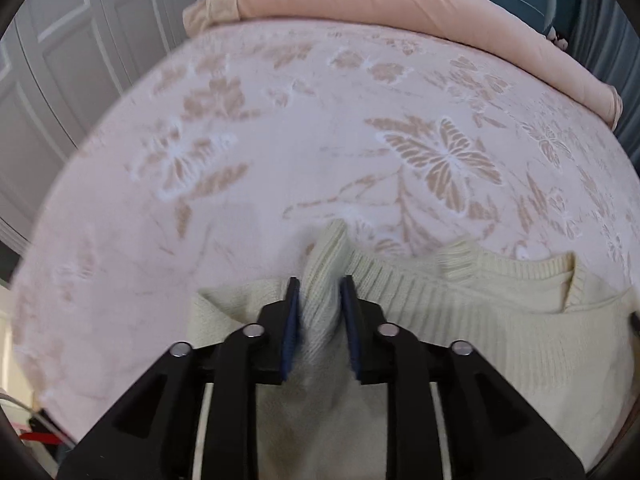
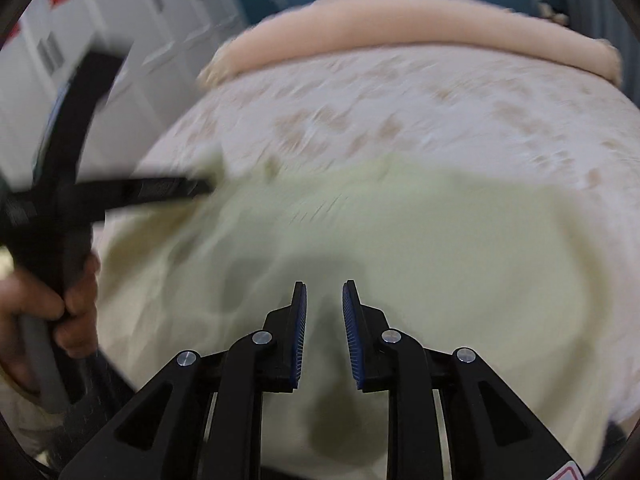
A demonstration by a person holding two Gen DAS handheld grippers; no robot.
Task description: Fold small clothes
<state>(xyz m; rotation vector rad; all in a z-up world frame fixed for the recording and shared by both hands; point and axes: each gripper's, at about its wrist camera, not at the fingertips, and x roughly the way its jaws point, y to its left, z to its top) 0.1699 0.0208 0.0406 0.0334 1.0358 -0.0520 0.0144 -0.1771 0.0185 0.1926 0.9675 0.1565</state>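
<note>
Cream sweater [image 1: 460, 320] lay on the bed [image 1: 280, 140], neckline toward the far side. Left tool [image 1: 320, 292] pinched a raised ribbed fold at its left edge. Right tool [image 2: 324, 300], narrowly spread and empty, hovered over the sweater's body, rightward.

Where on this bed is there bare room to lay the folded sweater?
Free: the floral bedspread between the cream knit sweater and the peach rolled bedding at the far edge, and left of the sweater. Crowded: the near edge, where sweater and both grippers sit.
</note>
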